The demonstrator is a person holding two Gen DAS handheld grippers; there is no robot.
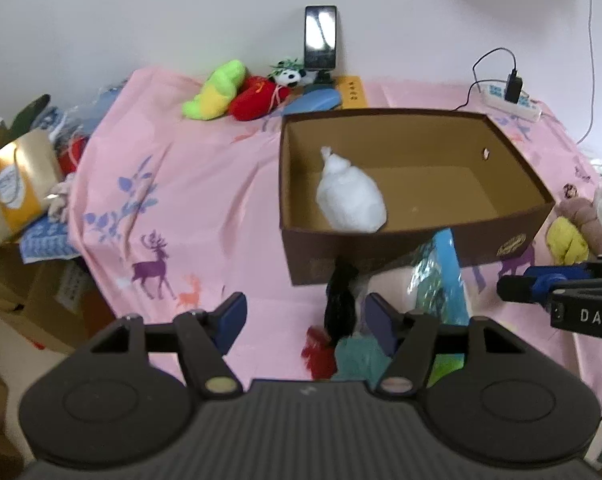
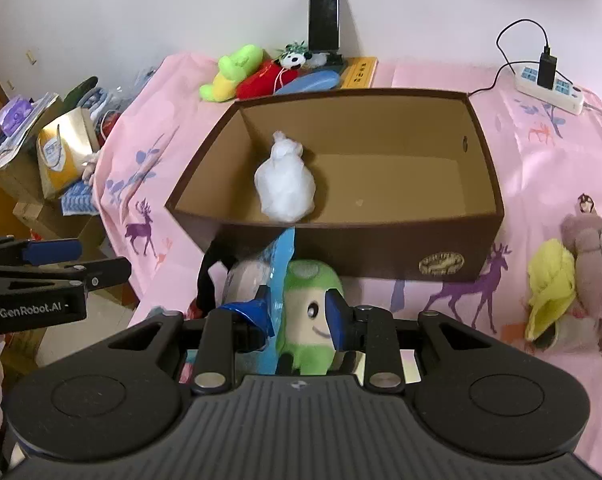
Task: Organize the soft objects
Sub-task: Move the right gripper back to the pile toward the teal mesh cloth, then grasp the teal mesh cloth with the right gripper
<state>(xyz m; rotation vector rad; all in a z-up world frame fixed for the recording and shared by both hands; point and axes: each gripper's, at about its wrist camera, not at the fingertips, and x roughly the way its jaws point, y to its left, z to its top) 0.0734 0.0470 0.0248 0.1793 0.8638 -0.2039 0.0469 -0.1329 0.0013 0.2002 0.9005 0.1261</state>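
An open brown cardboard box [image 1: 381, 111] [image 2: 341, 90] stands on the pink cloth with a white soft bundle [image 1: 351, 196] [image 2: 285, 188] inside at its left. My left gripper [image 1: 307, 320] is open above the cloth in front of the box. A black soft item [image 1: 341, 300] lies below, just inside its right finger. My right gripper [image 2: 299, 310] is shut on a blue-edged plastic bag [image 2: 281, 272] whose film bunches at the left pad. A green plush toy [image 2: 313, 304] shows between the fingers. Each gripper appears at the edge of the other's view.
Green-yellow [image 1: 217, 92], red and panda plush toys lie behind the box by a propped phone [image 1: 320, 38]. Yellow [image 2: 549, 284] and mauve [image 2: 589, 256] soft toys lie right of the box. A power strip [image 2: 549, 88] sits at the back right. A paper bag [image 1: 17, 188] stands off the left edge.
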